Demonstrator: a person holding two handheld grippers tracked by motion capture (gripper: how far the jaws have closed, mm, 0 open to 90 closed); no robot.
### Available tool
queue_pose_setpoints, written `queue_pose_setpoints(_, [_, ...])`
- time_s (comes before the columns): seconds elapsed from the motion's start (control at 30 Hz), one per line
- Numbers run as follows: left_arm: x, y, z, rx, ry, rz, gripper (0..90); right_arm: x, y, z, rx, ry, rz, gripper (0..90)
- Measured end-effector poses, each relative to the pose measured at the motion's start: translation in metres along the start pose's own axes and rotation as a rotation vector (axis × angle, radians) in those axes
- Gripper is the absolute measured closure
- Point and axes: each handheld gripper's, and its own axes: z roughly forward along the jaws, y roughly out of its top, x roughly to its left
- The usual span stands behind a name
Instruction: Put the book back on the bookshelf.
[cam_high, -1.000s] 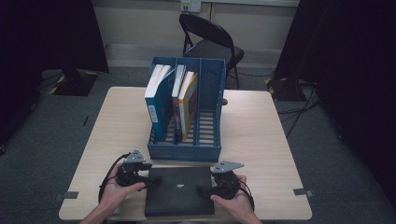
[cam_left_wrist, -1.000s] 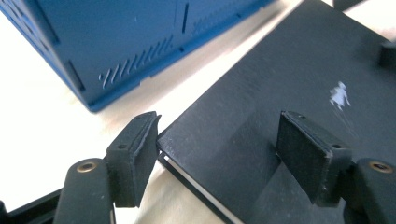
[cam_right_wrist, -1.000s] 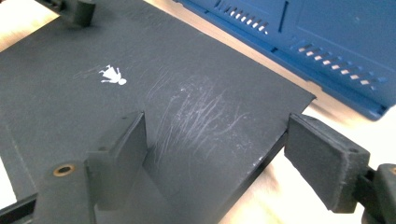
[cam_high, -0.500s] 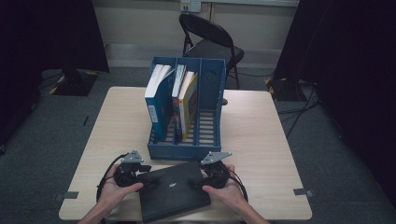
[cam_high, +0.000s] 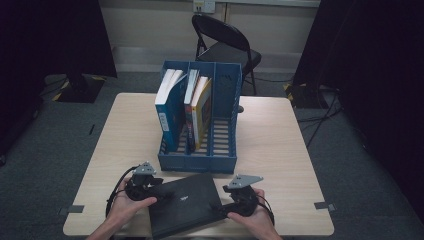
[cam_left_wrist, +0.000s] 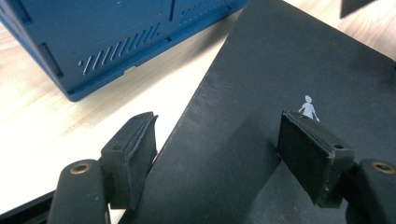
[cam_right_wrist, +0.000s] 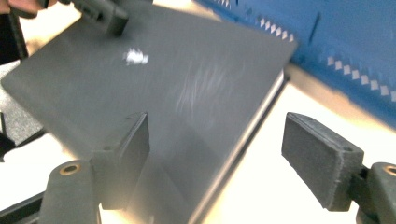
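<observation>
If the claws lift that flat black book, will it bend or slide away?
The flat black rectangular book probably stays stiff: its cover looks flat and hard-edged. Its matte surface likely gives fair grip, not much slipping. Being wide, it may tilt if one claw lifts alone, so the left claw and right claw on opposite edges seem sensible.

Black book (cam_high: 185, 202): matt cover, smooth, with faint scuffs.
File rack (cam_high: 200, 162), just behind the book: blue moulded plastic, slotted, slight sheen.
Surface (cam_high: 270, 145): pale wood-grain laminate, smooth.
Fingers (cam_left_wrist: 133, 156): black rubbery pads, matt.
Chair (cam_high: 225, 47), beyond the rack: dark metal frame.
</observation>
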Motion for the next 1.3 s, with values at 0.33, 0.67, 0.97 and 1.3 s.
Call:
queue_pose_setpoints(0.33, [0.003, 0.003, 0.008, -0.017, -0.049, -0.003, 28.3, 0.014, -0.025, -0.009, 0.053, -0.007, -0.03, 24.2])
queue_pose_setpoints(0.67, [-0.002, 0.005, 0.009, -0.017, -0.04, 0.022, 29.4, 0.013, -0.027, -0.005, 0.06, 0.078, -0.06, 42.3])
queue_pose_setpoints(0.97, [-0.007, 0.0, 0.002, 0.029, -0.052, 0.022, 29.8, 0.01, -0.027, -0.007, 0.053, 0.068, -0.056, 46.6])
queue_pose_setpoints(1.3, [-0.014, -0.008, -0.008, 0.035, -0.054, 0.02, 34.8, 0.003, -0.026, -0.008, 0.041, 0.009, -0.018, 46.2])
